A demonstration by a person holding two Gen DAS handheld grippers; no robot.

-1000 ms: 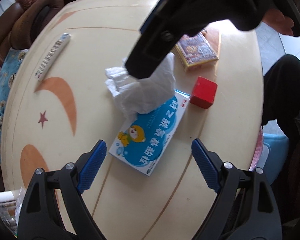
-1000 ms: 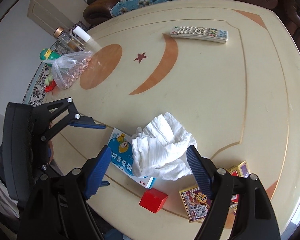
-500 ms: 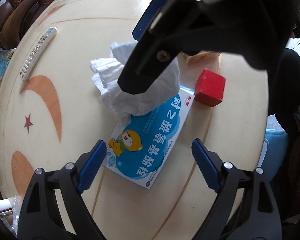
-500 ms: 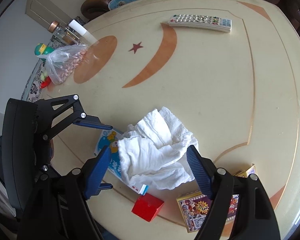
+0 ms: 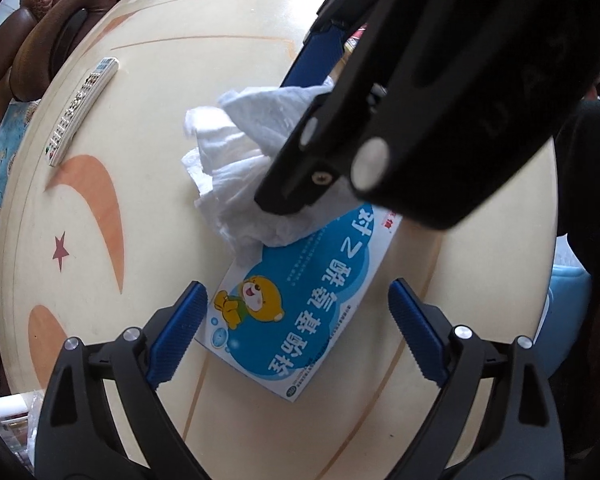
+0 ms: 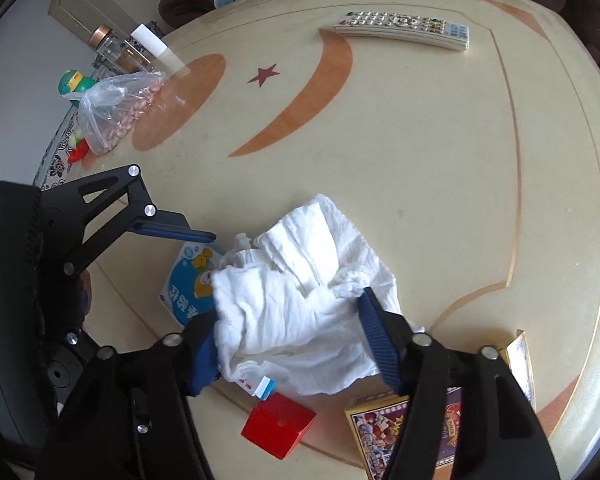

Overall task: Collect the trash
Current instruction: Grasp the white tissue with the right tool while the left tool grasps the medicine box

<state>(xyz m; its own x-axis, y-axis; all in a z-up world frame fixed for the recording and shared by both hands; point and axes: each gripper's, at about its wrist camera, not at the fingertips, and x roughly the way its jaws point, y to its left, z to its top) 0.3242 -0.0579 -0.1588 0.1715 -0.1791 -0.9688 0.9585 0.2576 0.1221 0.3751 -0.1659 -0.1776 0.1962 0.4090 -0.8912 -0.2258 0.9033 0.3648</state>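
A crumpled white tissue lies on the cream round table, partly draped over a flat blue medicine box with a cartoon bear. My right gripper is closing from above, and both blue pads touch the bunched tissue between them. In the left wrist view the tissue covers the far end of the box. My left gripper hovers above the box's near end. Its jaws are opening wide and do not touch the box between them.
A remote lies at the table's far side. A red cube and a colourful card box sit near the front edge. A plastic bag of nuts and a glass jar stand at the left rim. A brown sofa is beyond.
Both grippers have come down closer to the table. The right gripper's jaws have narrowed onto the tissue, which is now bunched between them. The left jaws stay wide over the box.
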